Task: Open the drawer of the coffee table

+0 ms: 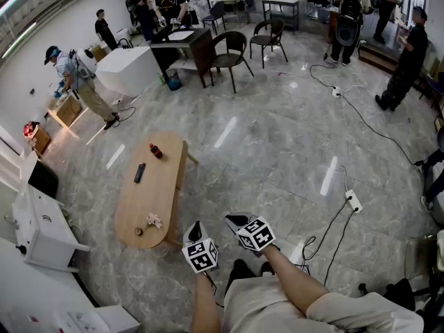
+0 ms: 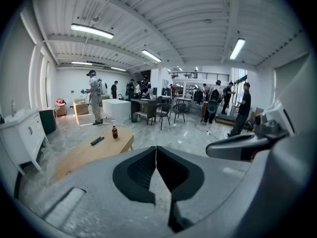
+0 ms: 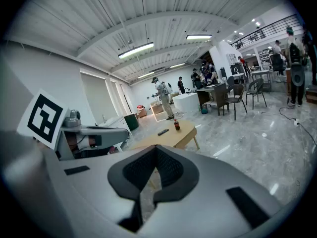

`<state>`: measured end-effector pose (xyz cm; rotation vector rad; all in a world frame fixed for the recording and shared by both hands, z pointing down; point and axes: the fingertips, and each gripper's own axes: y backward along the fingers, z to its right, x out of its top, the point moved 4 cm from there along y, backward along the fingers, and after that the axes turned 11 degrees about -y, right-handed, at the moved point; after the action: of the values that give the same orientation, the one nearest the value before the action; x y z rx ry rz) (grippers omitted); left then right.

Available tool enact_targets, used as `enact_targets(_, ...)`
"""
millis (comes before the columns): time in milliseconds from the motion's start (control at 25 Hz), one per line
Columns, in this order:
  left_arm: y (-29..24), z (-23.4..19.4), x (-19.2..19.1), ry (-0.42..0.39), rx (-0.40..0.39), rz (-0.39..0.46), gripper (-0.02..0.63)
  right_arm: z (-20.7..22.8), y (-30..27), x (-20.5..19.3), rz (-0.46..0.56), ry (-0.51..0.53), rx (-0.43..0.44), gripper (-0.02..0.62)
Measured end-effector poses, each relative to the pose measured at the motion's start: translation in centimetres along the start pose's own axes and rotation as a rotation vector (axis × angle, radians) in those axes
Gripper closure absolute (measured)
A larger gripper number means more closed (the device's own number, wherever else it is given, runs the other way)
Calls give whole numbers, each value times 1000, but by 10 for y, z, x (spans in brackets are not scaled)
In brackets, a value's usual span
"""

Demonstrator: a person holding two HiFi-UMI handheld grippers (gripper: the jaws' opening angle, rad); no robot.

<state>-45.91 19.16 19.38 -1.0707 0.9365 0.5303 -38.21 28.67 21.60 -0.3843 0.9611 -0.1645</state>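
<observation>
The oval wooden coffee table (image 1: 165, 186) stands on the marble floor, ahead and to the left of me. On it are a dark bottle (image 1: 155, 150), a black remote (image 1: 139, 173) and a crumpled white scrap (image 1: 153, 220). No drawer front shows in any view. My left gripper (image 1: 196, 229) and right gripper (image 1: 236, 221) hover side by side just off the table's near end, both shut and empty. The left gripper view has its jaws (image 2: 156, 155) closed, with the table (image 2: 84, 155) beyond. In the right gripper view the jaws (image 3: 155, 165) meet too, facing the table (image 3: 184, 136).
A white cabinet (image 1: 38, 231) stands left of the table. A power strip (image 1: 354, 201) and cables lie on the floor to the right. Chairs (image 1: 232, 50), a dark desk (image 1: 186, 47) and a white block (image 1: 128, 69) are farther back, with several people around.
</observation>
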Motion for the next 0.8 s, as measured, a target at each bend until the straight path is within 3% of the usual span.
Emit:
enact_targets(200, 4, -9, 5, 97, 76, 18, 595, 22, 12, 13, 36, -13, -42, 580)
enact_targets(320, 0, -8, -3, 60, 95, 5, 594, 29, 9, 9, 44, 14, -39, 581)
enact_targets(480, 10, -7, 4, 80, 88, 29, 595, 38, 12, 18, 39, 24, -37, 580)
enact_targets(640, 22, -4, 2, 67, 84, 18, 594, 41, 19, 19, 86, -65, -11, 580)
enact_targets(800, 20, -7, -2, 80, 131, 25, 594, 54, 18, 19, 111, -104, 8, 580)
